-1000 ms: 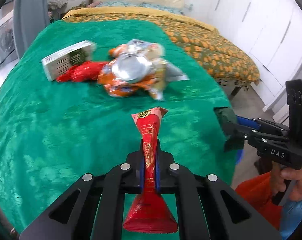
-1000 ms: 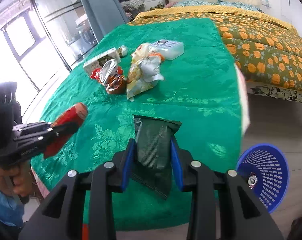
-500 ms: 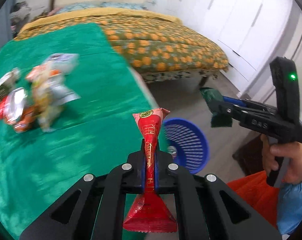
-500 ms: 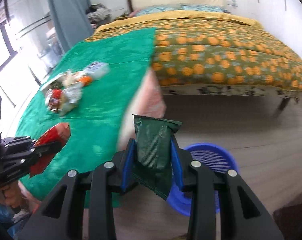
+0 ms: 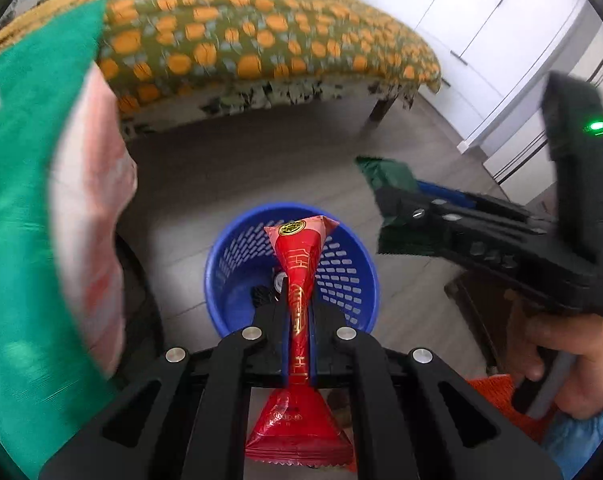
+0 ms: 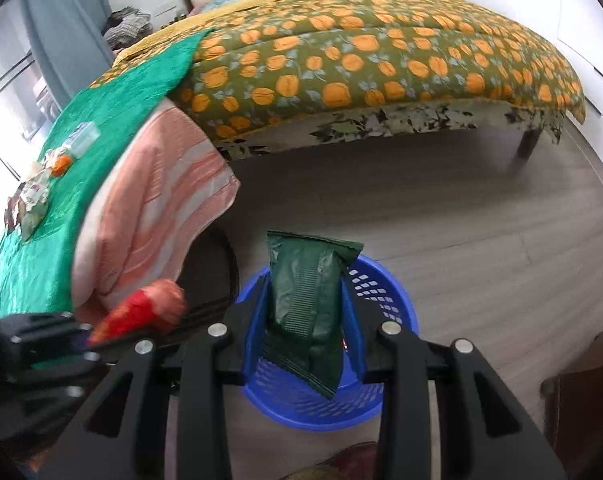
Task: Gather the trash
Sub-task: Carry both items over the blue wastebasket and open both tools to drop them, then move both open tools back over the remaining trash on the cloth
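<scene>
Both hands are bringing trash to the blue basket on the floor, so the step in hand is the drop; the left hand-held gripper is squeezed tight on a long red wrapper, which sticks up between its jaws with its top right over the basket; the right hand-held gripper is closed on a dark green packet, held by its sides, and the basket shows just behind and below it; in the left view the right hand-held gripper sits off to one side of the basket, near it but not clearly over the middle; a few small things already lie at the bottom of the basket, too small to name; more trash waits on the green cloth of the bench, well apart from the basket; I think the next move is to get each piece right above the basket's mouth and then open the jaws so it falls in; the red wrapper looks ready to go; the green packet is light and flat, so it may flutter and land on the floor if it is let go too far to the side.
</scene>
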`<state>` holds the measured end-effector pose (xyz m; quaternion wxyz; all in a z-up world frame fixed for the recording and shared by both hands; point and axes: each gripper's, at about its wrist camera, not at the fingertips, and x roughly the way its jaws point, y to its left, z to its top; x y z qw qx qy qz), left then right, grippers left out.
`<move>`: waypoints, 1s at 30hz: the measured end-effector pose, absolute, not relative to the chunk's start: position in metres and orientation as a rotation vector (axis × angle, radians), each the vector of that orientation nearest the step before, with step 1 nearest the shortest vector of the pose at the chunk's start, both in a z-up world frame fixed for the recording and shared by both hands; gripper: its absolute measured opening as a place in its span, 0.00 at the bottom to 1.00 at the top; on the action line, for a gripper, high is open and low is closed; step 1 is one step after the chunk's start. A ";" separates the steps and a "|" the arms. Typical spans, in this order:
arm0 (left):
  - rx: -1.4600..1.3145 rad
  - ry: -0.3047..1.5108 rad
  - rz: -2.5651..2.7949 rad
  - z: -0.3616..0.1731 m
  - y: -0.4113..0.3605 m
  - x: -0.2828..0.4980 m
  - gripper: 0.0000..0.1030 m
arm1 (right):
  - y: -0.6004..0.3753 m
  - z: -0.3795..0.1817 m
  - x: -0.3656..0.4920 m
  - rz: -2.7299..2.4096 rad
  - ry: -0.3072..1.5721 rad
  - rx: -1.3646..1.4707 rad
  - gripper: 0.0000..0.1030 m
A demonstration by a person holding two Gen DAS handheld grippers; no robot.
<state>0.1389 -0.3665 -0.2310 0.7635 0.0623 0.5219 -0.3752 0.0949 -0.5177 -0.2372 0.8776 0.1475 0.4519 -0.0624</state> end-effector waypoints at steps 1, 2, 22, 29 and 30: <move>0.139 1.150 -0.810 -0.241 -0.374 0.142 0.05 | -0.523 -0.241 0.095 -0.133 0.945 0.320 0.33; 0.141 1.157 -0.809 -0.248 -0.376 0.143 0.05 | -0.528 -0.246 0.093 -0.136 0.949 0.339 0.33; 0.138 1.041 -0.798 -0.233 -0.390 0.141 0.73 | -0.558 -0.245 0.088 -0.207 0.872 0.396 0.76; 0.129 0.912 -0.771 -0.179 -0.322 0.110 0.86 | -0.512 -0.192 0.090 -0.229 0.701 0.238 0.78; 0.129 0.905 -0.756 -0.177 -0.310 0.108 0.87 | -0.504 -0.185 0.091 -0.220 0.678 0.220 0.78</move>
